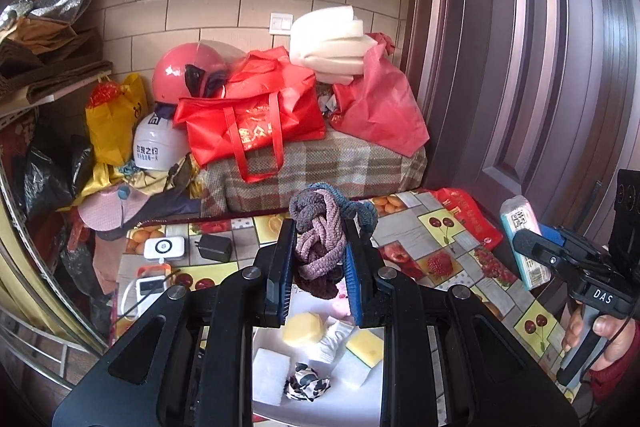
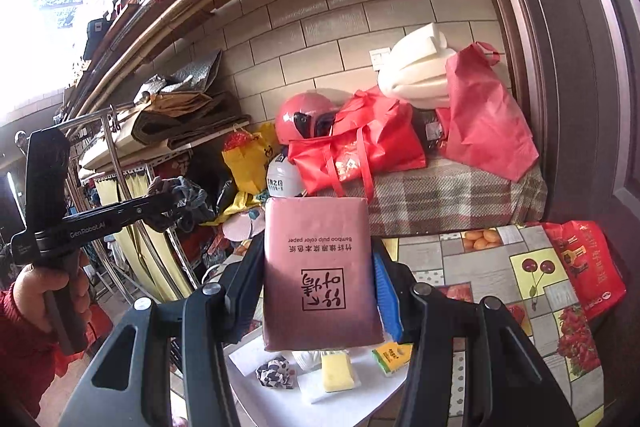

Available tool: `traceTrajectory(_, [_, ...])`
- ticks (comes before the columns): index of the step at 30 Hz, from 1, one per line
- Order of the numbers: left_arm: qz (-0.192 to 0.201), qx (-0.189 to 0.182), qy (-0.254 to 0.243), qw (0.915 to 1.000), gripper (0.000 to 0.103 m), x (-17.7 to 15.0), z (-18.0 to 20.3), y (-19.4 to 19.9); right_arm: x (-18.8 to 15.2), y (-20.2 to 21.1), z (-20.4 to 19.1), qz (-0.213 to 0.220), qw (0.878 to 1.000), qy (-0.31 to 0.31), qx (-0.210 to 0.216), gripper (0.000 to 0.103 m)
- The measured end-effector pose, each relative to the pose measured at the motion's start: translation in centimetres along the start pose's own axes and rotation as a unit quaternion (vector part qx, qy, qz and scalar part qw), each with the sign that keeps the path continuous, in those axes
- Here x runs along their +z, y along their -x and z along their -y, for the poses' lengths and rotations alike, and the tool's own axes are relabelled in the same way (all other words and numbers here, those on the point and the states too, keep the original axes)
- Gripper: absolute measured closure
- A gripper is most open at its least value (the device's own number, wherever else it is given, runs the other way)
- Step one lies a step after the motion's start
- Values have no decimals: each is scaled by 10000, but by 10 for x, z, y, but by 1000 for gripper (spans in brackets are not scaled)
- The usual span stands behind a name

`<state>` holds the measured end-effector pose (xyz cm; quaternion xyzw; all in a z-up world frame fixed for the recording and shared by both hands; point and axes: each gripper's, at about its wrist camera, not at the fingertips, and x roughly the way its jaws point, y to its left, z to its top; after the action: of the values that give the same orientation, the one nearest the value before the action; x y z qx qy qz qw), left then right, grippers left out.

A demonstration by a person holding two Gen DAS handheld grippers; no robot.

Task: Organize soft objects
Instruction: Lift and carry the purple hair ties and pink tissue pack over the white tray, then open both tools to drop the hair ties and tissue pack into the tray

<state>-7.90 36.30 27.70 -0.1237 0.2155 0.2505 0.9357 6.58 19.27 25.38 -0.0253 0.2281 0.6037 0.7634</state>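
The left gripper (image 1: 320,255) is clamped on a bundle of fuzzy hair ties (image 1: 320,247) that hangs between its pads, over the white sheet (image 1: 352,407) on the tabletop (image 1: 440,239). Below and near lie the loose soft pieces: a white foam block (image 1: 271,363), a spotted scrunchie (image 1: 306,383) and a yellow sponge (image 1: 365,347). To the right, the right gripper (image 2: 320,291) grips a pink tissue pack (image 2: 320,271) upright, long axis pointing away, over the same sheet. Either load likely goes straight down; both hands look about equally close.
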Motion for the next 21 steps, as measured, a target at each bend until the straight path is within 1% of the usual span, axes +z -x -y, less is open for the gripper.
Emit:
traceTrajectory(3, [-427, -75, 71, 9990, 82, -18, 2, -53, -20, -27, 9, -357, 9993, -59, -67, 53])
traceTrajectory(7, [-944, -105, 74, 9955, 82, -44, 7, -119, -49, -64, 22, -877, 9958, -150, -193, 53])
traceTrajectory(10, [-1288, 4, 85, 9916, 82, -63, 8, -161, -69, -93, 30, -1245, 9916, -168, -291, 53])
traceTrajectory(13, [-1504, 101, 136, 9885, 82, -79, 8, -187, -86, -119, 35, -1529, 9875, -134, -366, 53])
traceTrajectory(17, [-1564, 257, 123, 9873, 81, -92, 7, -201, -101, -142, 38, -1753, 9836, -125, -407, 51])
traceTrajectory(18, [-1557, 322, 102, 9872, 78, -94, 6, -202, -104, -145, 38, -1775, 9832, -117, -422, 51])
traceTrajectory(19, [-1549, 427, 68, 9870, 67, -95, 5, -204, -105, -147, 38, -1776, 9831, -106, -424, 50])
traceTrajectory(20, [-1533, 589, 11, 9864, 53, -96, 5, -204, -106, -149, 38, -1794, 9828, -87, -426, 49])
traceTrajectory(21, [-1501, 756, -32, 9858, 15, -96, 3, -205, -107, -151, 38, -1817, 9824, -67, -424, 39])
